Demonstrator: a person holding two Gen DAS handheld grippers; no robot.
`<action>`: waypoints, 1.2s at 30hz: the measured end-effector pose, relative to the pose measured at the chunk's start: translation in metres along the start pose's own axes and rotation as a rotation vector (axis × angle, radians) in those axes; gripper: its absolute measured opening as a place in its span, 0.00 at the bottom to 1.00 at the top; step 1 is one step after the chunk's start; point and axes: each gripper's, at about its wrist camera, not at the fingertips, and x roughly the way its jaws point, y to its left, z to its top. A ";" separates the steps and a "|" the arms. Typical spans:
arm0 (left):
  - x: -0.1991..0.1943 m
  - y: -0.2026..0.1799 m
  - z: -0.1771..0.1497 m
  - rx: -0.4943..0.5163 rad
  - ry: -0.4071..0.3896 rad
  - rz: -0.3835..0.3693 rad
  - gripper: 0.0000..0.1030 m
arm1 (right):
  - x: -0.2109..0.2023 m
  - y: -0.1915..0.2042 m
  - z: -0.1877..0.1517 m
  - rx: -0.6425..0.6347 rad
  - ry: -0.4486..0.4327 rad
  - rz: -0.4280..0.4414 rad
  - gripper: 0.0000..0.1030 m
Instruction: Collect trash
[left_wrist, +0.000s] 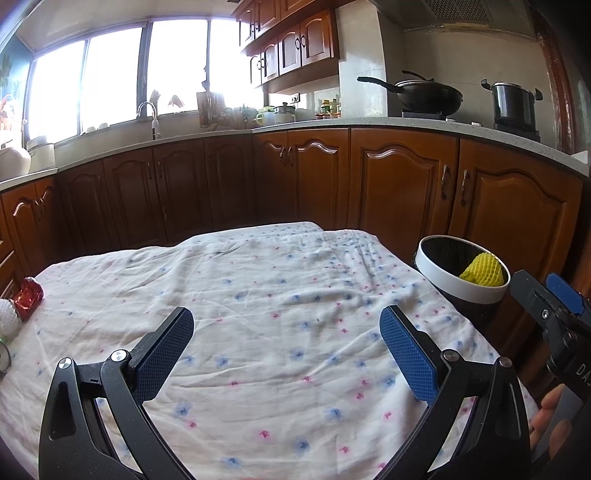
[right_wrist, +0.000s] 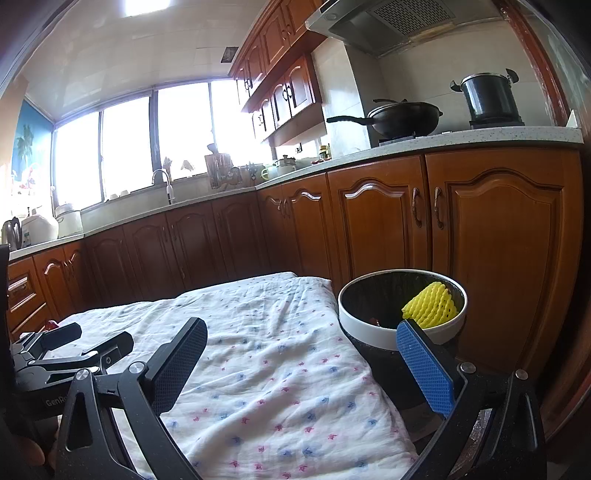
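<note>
A white-rimmed trash bin (left_wrist: 439, 275) (right_wrist: 364, 334) with a black liner stands off the table's right edge. A yellow foam fruit net (left_wrist: 482, 271) (right_wrist: 430, 304) lies inside it. A red crumpled wrapper (left_wrist: 27, 295) and a white foam net ball (left_wrist: 9, 317) lie at the table's left edge. My left gripper (left_wrist: 286, 343) is open and empty above the flowered cloth. My right gripper (right_wrist: 303, 363) is open and empty over the table's right edge, just in front of the bin; it also shows in the left wrist view (left_wrist: 546, 295).
The table wears a white flowered cloth (left_wrist: 258, 295) (right_wrist: 258, 350). Brown kitchen cabinets (left_wrist: 402, 181) run close behind the table and the bin. A wok (left_wrist: 428, 94) and a pot (left_wrist: 513, 103) sit on the counter above. A ring-like object (left_wrist: 4, 356) lies at the far left.
</note>
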 end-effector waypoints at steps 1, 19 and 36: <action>0.000 0.000 0.000 0.001 0.001 0.000 1.00 | 0.000 0.000 0.000 0.001 -0.001 0.000 1.00; 0.003 0.002 -0.001 0.010 0.006 -0.006 1.00 | -0.002 0.002 0.002 -0.001 -0.004 0.000 1.00; 0.006 0.003 -0.002 0.013 0.016 -0.014 1.00 | 0.000 0.003 0.002 0.002 0.002 0.001 1.00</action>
